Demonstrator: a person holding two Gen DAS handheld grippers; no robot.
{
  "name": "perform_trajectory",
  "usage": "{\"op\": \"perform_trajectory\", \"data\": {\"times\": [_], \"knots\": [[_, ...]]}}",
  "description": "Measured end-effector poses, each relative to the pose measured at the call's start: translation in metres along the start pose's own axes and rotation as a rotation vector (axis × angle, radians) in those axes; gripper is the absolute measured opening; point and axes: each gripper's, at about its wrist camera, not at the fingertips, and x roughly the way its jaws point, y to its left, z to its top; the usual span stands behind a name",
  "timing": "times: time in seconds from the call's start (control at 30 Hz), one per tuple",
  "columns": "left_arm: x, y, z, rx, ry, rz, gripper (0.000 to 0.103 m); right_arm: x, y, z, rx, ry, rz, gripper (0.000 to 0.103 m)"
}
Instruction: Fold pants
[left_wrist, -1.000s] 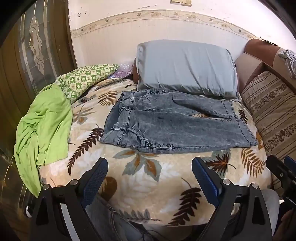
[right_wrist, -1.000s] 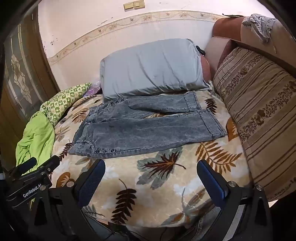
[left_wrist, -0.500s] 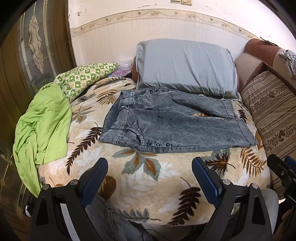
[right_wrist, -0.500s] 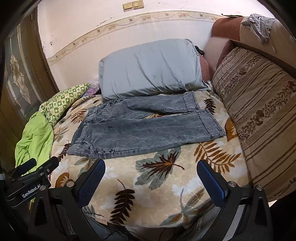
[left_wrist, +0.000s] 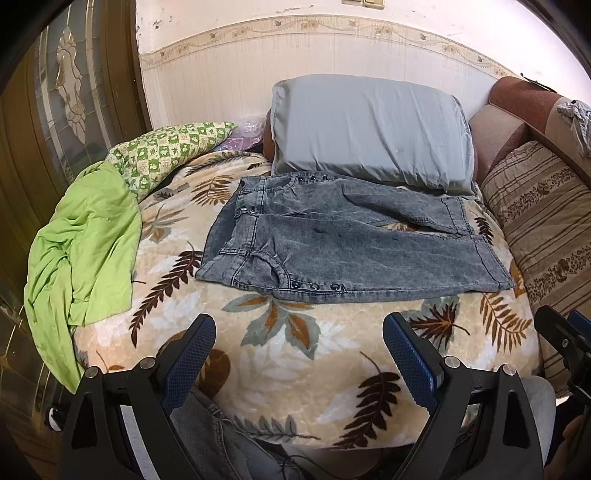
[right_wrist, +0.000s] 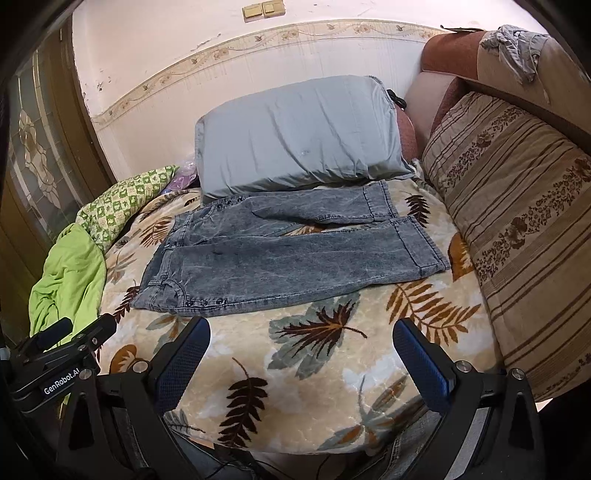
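Pants: grey acid-washed denim pants spread flat on leaf-print blanket, ready for folding, well ahead of both grippers. Left gripper and right gripper wide, holding nothing. Grey pillow touches far edge; green cloth far left, striped cushion right.

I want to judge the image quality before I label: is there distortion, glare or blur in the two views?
Left wrist view: strong fisheye bending, dark corners, the wall bright and washed out; the pants are sharp. Right wrist view: the same curved edges, the wall border bowed, even soft light with little shadow; the pants and the open right gripper are in focus, no motion blur.
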Motion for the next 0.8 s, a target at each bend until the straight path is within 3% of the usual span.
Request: {"op": "perform_trajectory", "data": {"times": [0.8], "knots": [[0.022,-0.001,0.001,-0.013,0.047,-0.016,0.093,0.012,0.0,-0.004,0.002,0.019,-0.012,0.1]]}}
